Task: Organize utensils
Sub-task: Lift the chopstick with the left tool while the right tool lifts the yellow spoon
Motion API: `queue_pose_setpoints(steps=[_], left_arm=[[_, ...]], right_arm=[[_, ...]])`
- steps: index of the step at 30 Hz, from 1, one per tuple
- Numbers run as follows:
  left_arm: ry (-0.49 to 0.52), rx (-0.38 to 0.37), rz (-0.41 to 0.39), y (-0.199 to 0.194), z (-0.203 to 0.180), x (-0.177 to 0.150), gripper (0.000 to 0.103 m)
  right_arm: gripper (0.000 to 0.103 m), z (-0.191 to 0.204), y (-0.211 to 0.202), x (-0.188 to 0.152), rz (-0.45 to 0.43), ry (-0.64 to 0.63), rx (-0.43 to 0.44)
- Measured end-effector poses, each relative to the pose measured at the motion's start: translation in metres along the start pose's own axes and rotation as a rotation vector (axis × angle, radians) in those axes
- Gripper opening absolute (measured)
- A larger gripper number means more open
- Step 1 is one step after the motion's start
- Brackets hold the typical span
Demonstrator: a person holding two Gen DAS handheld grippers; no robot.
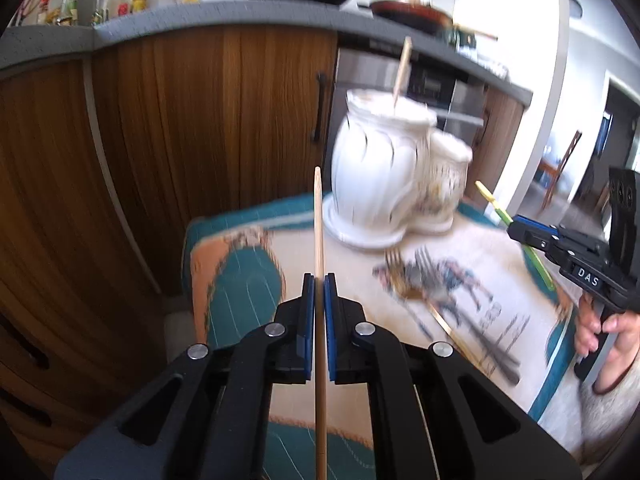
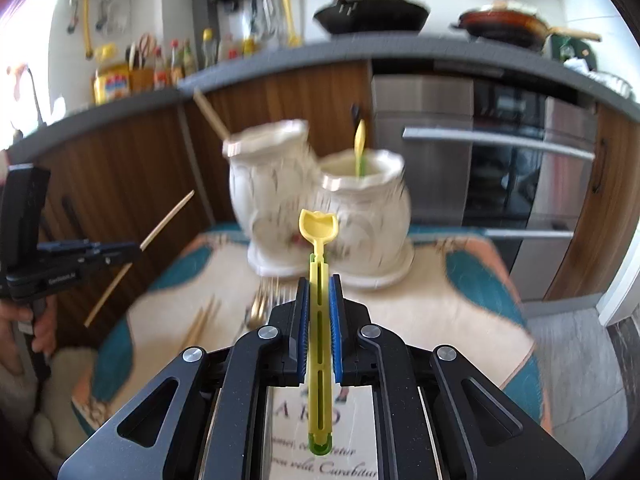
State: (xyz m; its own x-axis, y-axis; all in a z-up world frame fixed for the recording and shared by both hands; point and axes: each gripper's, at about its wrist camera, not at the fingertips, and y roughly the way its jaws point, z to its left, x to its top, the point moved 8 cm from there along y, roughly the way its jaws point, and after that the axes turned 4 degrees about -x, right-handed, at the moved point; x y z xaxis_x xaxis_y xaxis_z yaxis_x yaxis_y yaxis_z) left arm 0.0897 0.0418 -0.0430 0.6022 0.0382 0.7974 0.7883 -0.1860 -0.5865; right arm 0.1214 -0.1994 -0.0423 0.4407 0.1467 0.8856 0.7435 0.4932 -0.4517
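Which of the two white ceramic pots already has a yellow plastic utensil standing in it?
The shorter pot, on the right in the right wrist view. A yellow utensil stands in it; the taller pot beside it holds only a wooden chopstick.

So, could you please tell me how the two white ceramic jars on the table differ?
The taller jar stands left and holds a wooden chopstick; the shorter jar stands right and holds a yellow-green plastic utensil. The taller jar tapers to a narrower neck, while the shorter jar is squat. Both are white and ribbed and share one base.
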Motion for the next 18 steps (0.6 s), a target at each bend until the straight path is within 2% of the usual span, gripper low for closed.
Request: queue_pose_setpoints(steps=[7,12,18], left_arm=[[0.012,-0.032,-0.142,-0.010,-0.005,0.051,0.005],[0.009,-0.069,-0.235,-0.002,-0.009,0.091,0.005],[-0.043,-0.129,-0.347,0.008,-0.005,0.133,0.005]], right_arm=[[0.010,-0.009,-0.008,0.057,-0.148,0.051,-0.029],[0.011,-0.014,0.000,0.098,-0.227,0.051,-0.049],[0.011,-0.025,0.019,0.137,-0.316,0.104,-0.001]])
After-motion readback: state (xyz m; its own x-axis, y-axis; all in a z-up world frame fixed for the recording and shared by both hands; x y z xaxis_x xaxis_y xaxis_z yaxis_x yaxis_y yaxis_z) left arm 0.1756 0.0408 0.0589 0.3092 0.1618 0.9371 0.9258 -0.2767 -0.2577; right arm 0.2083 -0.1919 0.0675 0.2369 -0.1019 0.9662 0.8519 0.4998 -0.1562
